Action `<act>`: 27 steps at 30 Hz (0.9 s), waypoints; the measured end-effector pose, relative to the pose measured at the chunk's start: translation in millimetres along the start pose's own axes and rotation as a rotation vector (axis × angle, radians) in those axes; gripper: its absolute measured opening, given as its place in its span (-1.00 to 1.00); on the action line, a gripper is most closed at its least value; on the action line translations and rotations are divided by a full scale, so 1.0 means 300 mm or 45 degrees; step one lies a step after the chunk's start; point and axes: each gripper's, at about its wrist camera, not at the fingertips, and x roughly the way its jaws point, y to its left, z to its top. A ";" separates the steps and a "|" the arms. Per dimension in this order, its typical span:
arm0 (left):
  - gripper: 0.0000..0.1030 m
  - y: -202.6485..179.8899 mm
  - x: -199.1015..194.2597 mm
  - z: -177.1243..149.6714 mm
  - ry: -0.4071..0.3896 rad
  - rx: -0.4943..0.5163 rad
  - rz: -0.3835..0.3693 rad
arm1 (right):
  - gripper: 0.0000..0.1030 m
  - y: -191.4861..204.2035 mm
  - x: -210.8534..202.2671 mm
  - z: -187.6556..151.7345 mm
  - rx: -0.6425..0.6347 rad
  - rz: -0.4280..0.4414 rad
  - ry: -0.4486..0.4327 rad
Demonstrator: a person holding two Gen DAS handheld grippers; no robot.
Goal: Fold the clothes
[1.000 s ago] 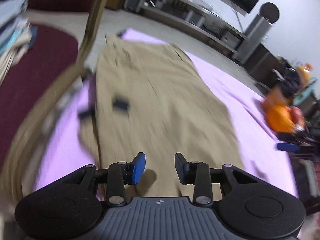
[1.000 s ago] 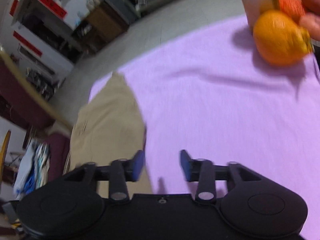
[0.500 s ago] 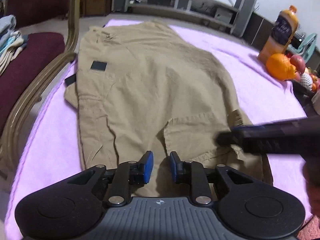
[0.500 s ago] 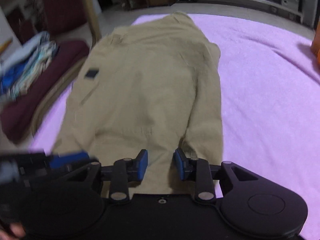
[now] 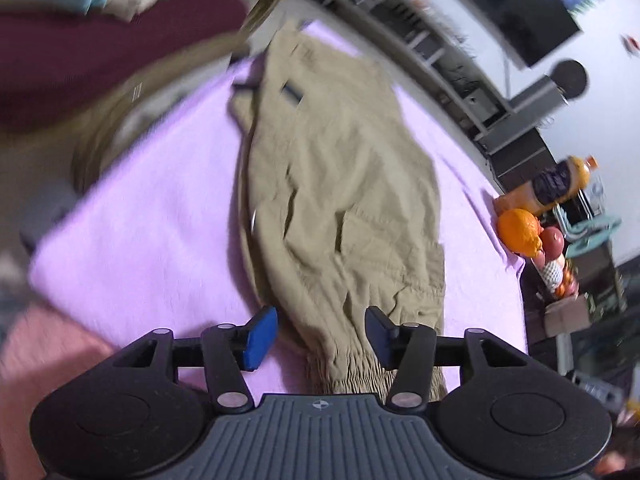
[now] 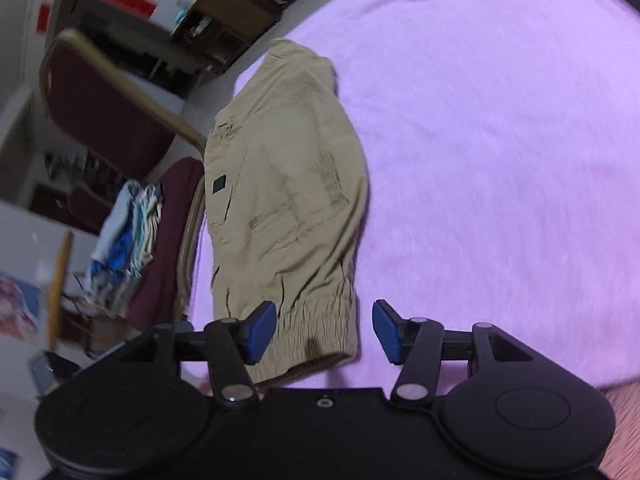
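The khaki trousers (image 5: pixel 344 208) are lying folded lengthwise on the purple-covered desk (image 5: pixel 152 216). The left tool (image 5: pixel 321 334) is hovering wide open over the elastic cuff — gripping nothing. The right tool (image 6: pixel 324 332) is likewise gaping, empty, above the cuff (image 6: pixel 316 328).

Two handheld claws, black bodies with blue-padded fingers.

The left claw (image 5: pixel 321 330) has a dark grey ribbed housing bearing a small round crosshair mark at its top centre, flanked by two matte black domed discs, each with a faint raised circle. Black linkage bars carry silver rivets at their pivots, and its fingertips (image 5: pixel 261 334) are faced with bright blue pads. The right claw (image 6: pixel 324 330) is built alike, but its centre housing is smooth black with a single small screw hole near the top edge; its pads (image 6: pixel 385 334) are a darker blue.
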 end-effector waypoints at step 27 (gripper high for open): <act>-0.05 -0.037 0.168 0.041 0.079 0.056 -0.018 | -0.19 -0.133 0.245 0.028 0.178 0.251 0.148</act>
